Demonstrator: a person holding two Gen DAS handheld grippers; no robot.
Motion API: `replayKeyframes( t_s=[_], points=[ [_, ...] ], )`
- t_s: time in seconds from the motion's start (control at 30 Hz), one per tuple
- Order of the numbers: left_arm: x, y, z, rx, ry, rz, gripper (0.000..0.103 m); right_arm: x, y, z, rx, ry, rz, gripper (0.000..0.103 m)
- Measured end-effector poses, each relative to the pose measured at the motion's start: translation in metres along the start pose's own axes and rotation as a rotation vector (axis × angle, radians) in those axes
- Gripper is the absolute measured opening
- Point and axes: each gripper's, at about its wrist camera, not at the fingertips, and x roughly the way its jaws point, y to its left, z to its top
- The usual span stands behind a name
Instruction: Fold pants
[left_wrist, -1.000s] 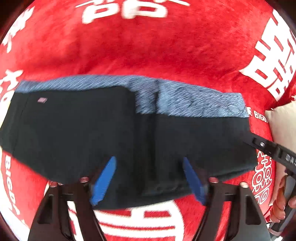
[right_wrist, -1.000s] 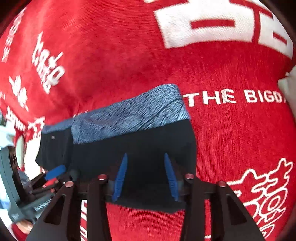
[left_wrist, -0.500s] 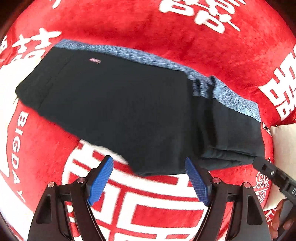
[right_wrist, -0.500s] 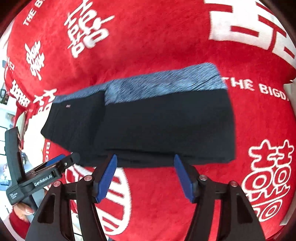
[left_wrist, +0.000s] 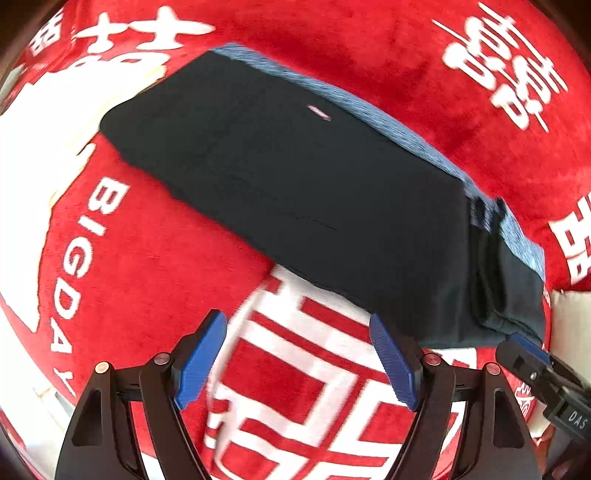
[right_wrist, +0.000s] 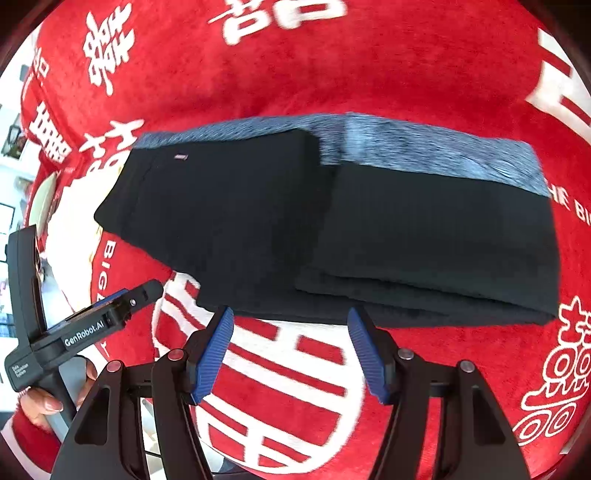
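Left gripper (left_wrist: 297, 356): jaws wide, empty, just short of pants' near hem, over white lettering; nothing pinched, so cloth lies free.

Pants (right_wrist: 332, 229): black, grey-blue waistband (right_wrist: 424, 147) along far edge, flat on red blanket (right_wrist: 332, 59). Left part lies single, right part doubled over into thicker stack, likely to shorten bundle. Small pink tag (right_wrist: 181, 157) near left far corner.

Right gripper (right_wrist: 291, 352): jaws wide, empty, just beside near hem under fold's step. Judgement: fold looks set; one more fold may remain.
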Motion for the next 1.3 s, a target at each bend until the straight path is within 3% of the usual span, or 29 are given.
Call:
replayKeyframes(
  t_s=[0.2,0.4,0.6,0.67,0.77,1.3],
  points=[
    [0.000,0.035,0.017,-0.082,-0.018,-0.016,0.081,0.012,0.022,0.010,-0.033,0.011,-0.022,0.068],
    [0.004,0.064,0.041,-0.164,-0.041,-0.043,0.081,0.010,0.033,0.022,-0.069,-0.045,-0.093,0.068],
    [0.010,0.079,0.052,-0.204,-0.053,-0.069,0.081,0.046,0.034,0.030,-0.043,0.024,-0.106,0.073],
    [0.010,0.086,0.054,-0.209,-0.061,-0.094,0.081,0.049,0.037,0.031,-0.050,0.009,-0.109,0.073],
    [0.013,0.091,0.057,-0.231,-0.065,-0.137,0.081,0.057,0.034,0.029,-0.003,0.050,-0.046,0.073],
    [0.016,0.116,0.082,-0.355,-0.184,-0.403,0.081,0.057,0.042,0.021,-0.067,0.015,-0.077,0.076]
  ],
)
